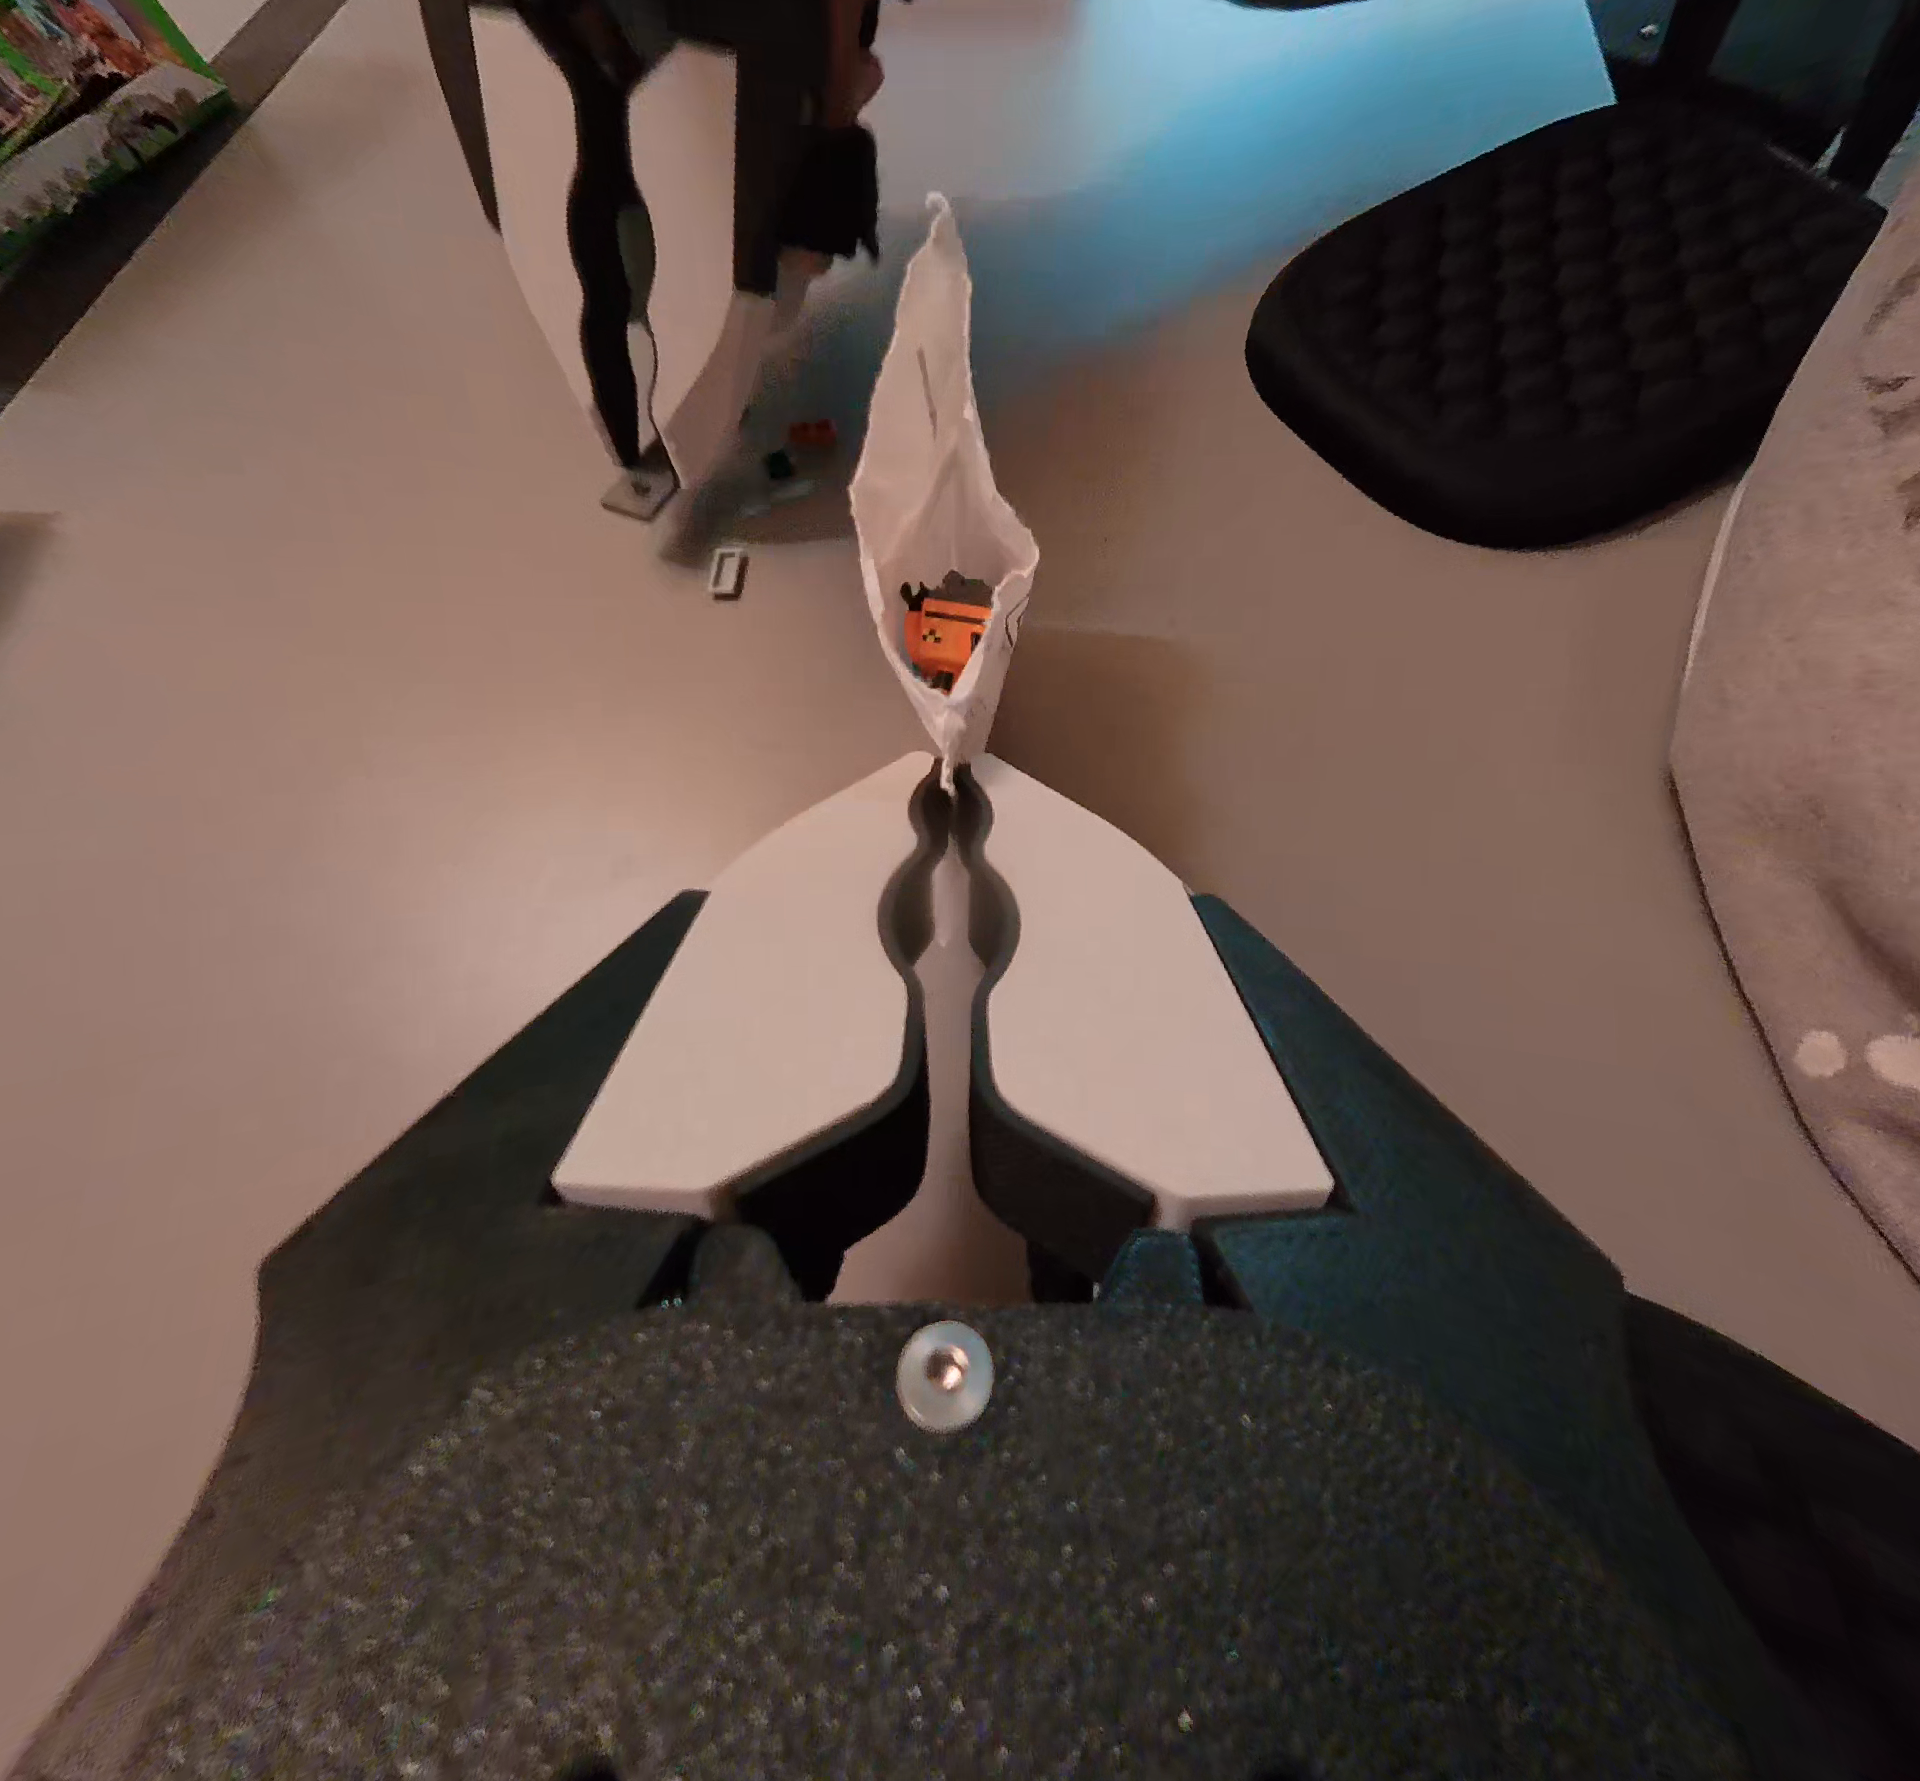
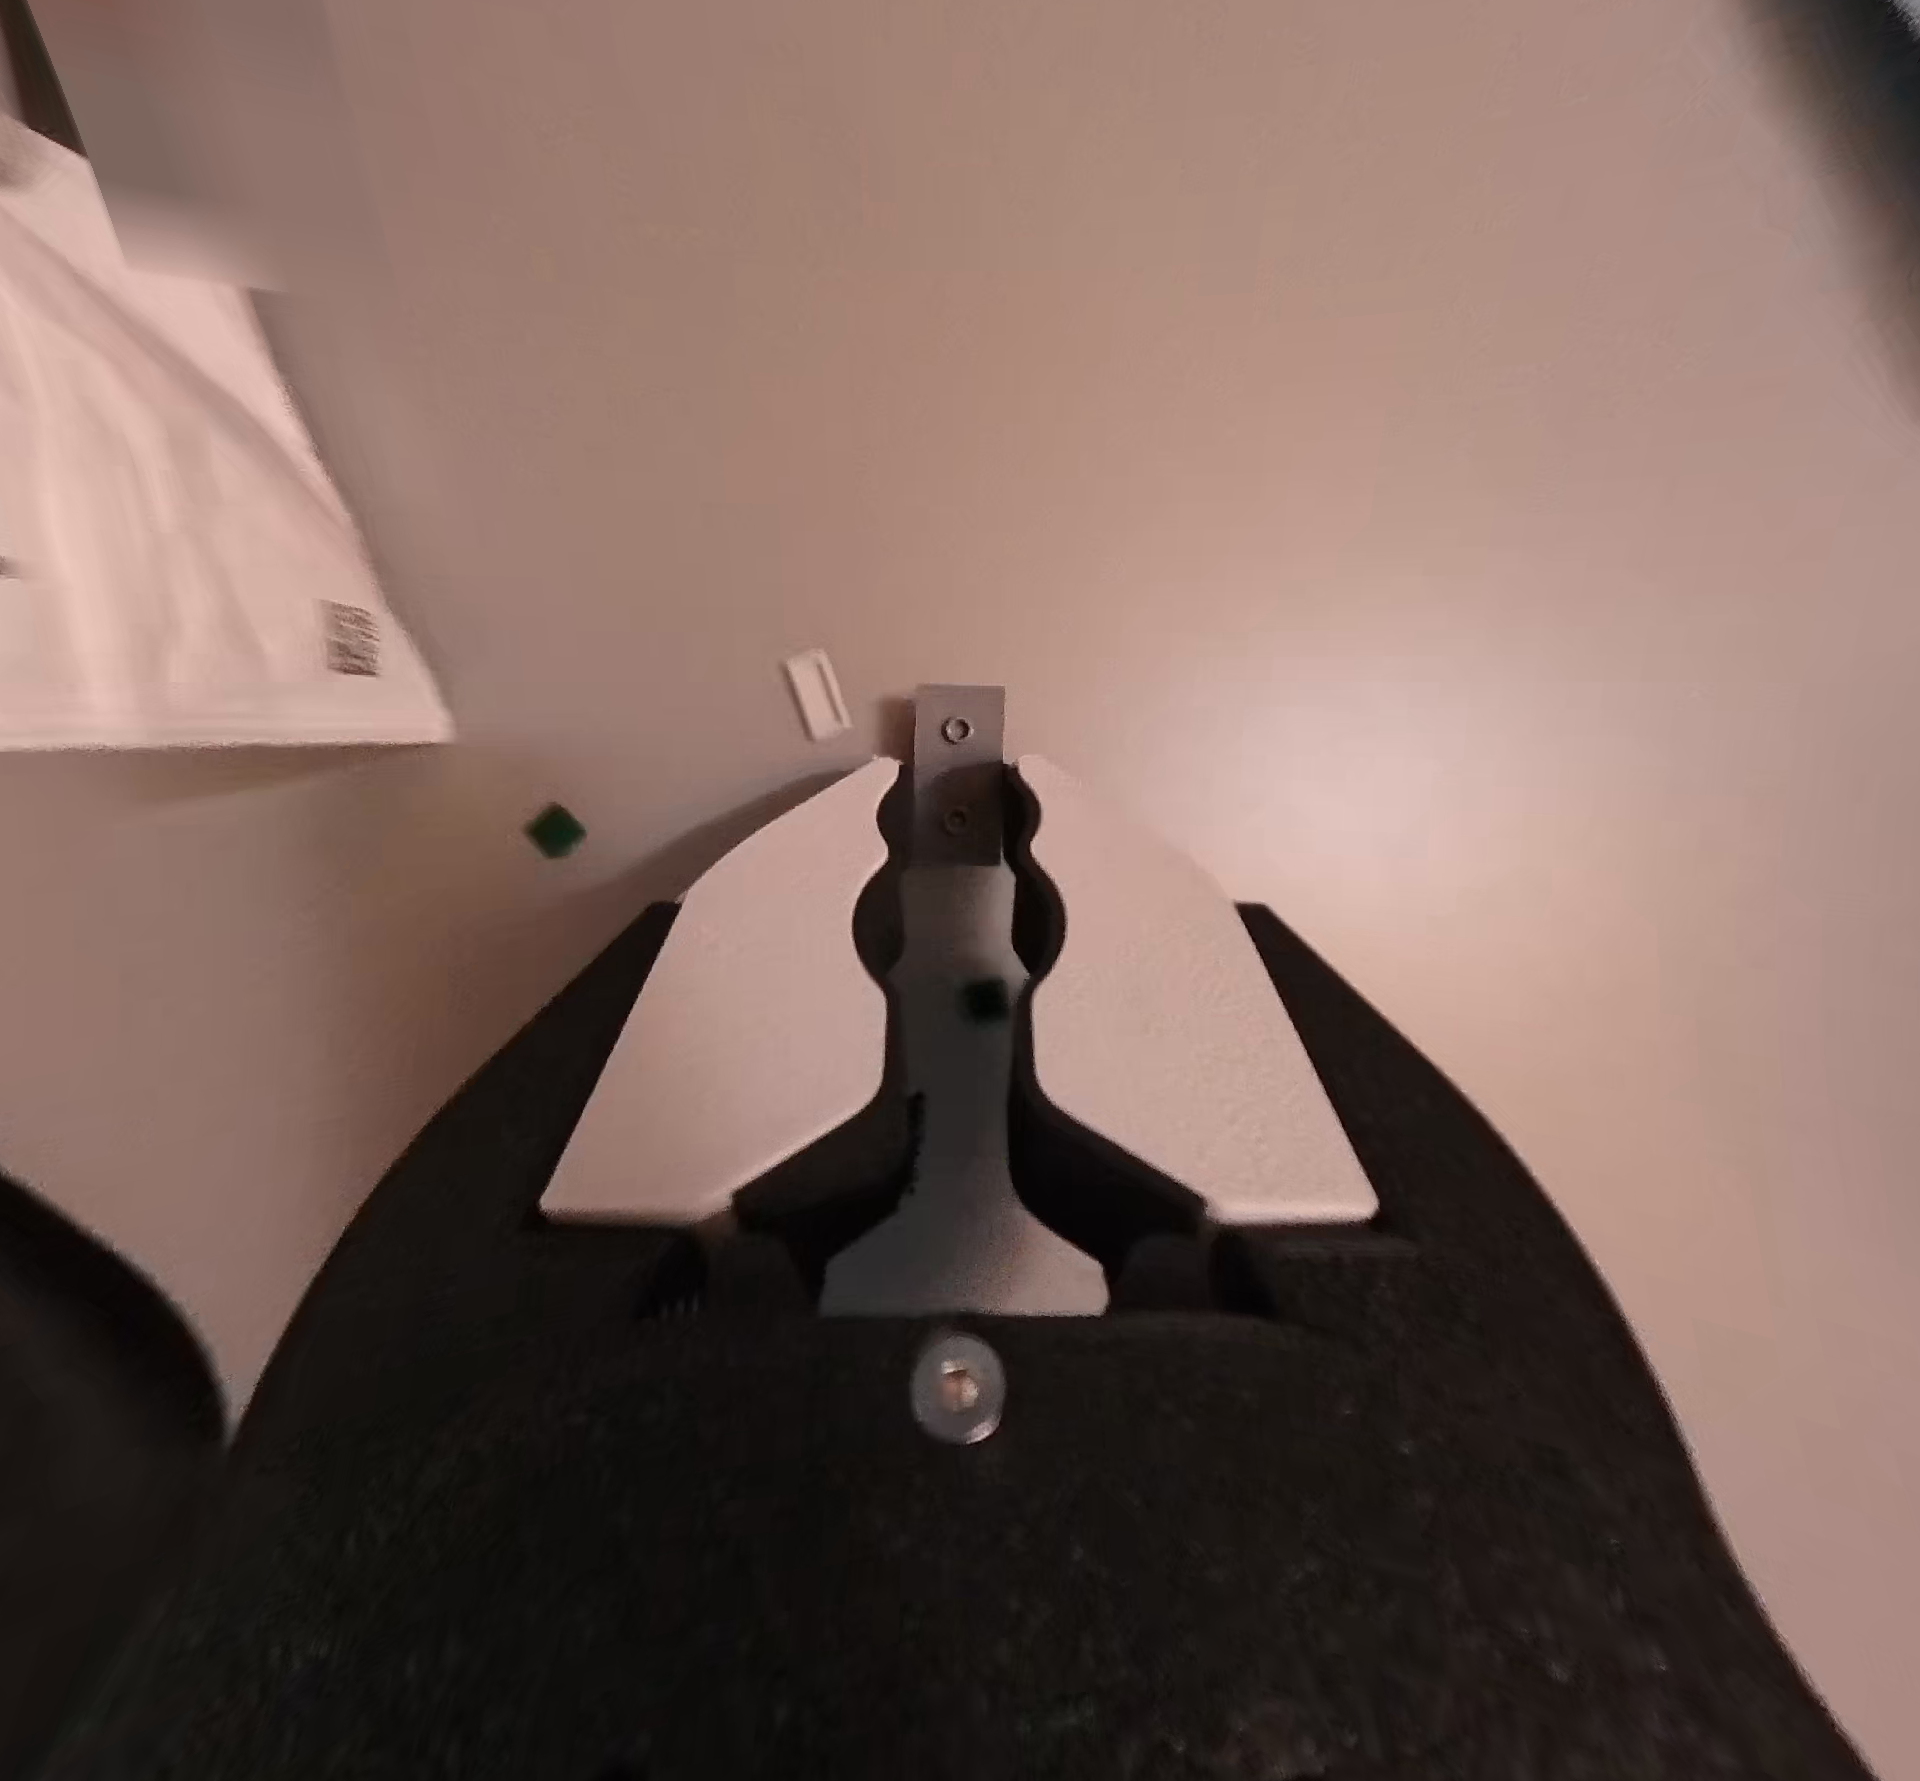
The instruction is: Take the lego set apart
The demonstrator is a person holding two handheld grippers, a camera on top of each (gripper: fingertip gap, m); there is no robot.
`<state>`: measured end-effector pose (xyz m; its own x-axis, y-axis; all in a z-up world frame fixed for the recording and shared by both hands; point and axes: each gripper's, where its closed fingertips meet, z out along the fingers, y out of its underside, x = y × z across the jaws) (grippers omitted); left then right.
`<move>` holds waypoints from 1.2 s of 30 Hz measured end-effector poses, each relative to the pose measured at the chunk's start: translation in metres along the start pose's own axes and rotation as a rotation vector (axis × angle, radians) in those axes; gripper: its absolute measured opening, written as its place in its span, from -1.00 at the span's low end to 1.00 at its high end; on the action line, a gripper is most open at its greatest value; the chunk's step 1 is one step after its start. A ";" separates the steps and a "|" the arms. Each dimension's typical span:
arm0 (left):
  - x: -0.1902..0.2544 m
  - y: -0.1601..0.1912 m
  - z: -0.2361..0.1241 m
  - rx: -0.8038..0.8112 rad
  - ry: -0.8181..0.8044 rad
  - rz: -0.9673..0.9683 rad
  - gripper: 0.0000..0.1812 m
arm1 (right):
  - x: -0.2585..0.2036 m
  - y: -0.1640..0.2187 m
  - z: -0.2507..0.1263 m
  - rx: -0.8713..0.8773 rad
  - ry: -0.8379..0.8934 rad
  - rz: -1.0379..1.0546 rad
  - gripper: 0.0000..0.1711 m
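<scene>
Our left gripper (image 1: 951, 775) pinches a corner of the white paper bag (image 1: 935, 484), which runs toward 12 o'clock with an orange lego figure (image 1: 940, 635) inside. Our right gripper (image 2: 958, 765) clamps a grey two-stud plate (image 2: 960, 775), long axis toward 12; beyond, loose bricks (image 1: 795, 453) at 11, nearer the right

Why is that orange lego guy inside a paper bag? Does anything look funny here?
Yes. The left gripper pinches a white bag by one corner, so it hangs open with the orange figure showing inside. The right gripper holds a grey plate. Small pieces lie scattered on the table.
</scene>
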<state>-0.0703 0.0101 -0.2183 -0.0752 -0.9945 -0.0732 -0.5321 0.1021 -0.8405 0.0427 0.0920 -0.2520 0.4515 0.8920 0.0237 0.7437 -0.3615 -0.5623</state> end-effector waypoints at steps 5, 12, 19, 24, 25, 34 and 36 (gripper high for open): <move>-0.001 0.001 0.001 -0.008 0.009 -0.029 -1.00 | -0.058 -0.072 -0.055 0.278 -0.172 -0.101 -0.82; 0.001 0.001 0.002 -0.013 0.011 -0.032 -1.00 | -0.106 -0.077 -0.040 0.102 -0.205 -0.297 -0.80; 0.003 0.003 -0.001 -0.013 0.008 -0.038 -1.00 | -0.103 -0.081 -0.045 0.152 -0.187 -0.291 -0.65; 0.003 0.003 -0.002 -0.015 0.016 -0.044 -1.00 | -0.069 -0.067 -0.061 0.193 -0.103 -0.195 -0.67; 0.003 0.003 -0.002 -0.015 0.019 -0.047 -1.00 | -0.057 -0.060 -0.059 0.177 -0.077 -0.168 -0.69; 0.004 0.005 -0.004 -0.012 0.033 -0.062 -0.99 | -0.024 -0.006 0.012 -0.043 -0.056 -0.154 -0.75; 0.005 0.005 -0.004 -0.012 0.032 -0.063 -0.99 | -0.023 -0.004 0.019 -0.065 -0.073 -0.160 -0.82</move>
<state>-0.0766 0.0061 -0.2208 -0.0678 -0.9977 -0.0028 -0.5470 0.0395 -0.8362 0.0201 0.0781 -0.2664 0.2899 0.9559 0.0467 0.8346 -0.2287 -0.5012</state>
